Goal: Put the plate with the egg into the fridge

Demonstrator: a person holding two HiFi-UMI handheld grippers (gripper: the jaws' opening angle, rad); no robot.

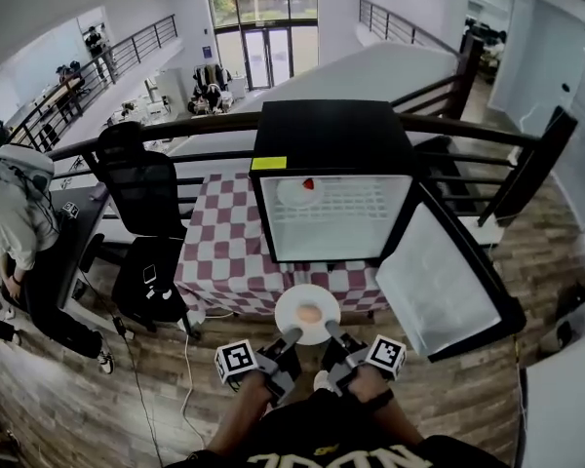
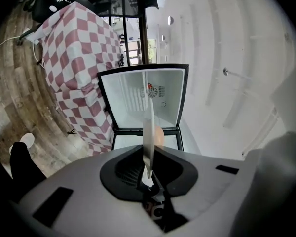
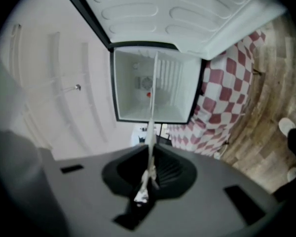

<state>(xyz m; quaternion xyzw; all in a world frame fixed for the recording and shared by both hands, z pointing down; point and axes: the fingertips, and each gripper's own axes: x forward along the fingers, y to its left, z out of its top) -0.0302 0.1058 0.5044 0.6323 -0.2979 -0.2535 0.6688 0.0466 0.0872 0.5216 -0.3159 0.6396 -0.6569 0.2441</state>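
Note:
A white plate [image 1: 307,313] with a brown egg [image 1: 310,313] on it hangs in front of the open fridge [image 1: 331,217], just below its opening. My left gripper [image 1: 291,337] is shut on the plate's near-left rim and my right gripper [image 1: 330,339] on its near-right rim. The left gripper view shows the plate [image 2: 148,127] edge-on between the jaws of my left gripper [image 2: 149,174], with the egg [image 2: 159,135] peeking beside it. Seen from the right gripper, the plate [image 3: 152,117] is a thin edge clamped in my right gripper [image 3: 149,174], pointing at the fridge cavity [image 3: 133,90].
The fridge door [image 1: 439,281] stands swung open to the right. On the fridge shelf lies a white dish with something red [image 1: 300,189]. A checkered tablecloth [image 1: 224,252] hangs under the fridge, a black chair [image 1: 141,198] stands to its left, and a person [image 1: 19,217] beyond that.

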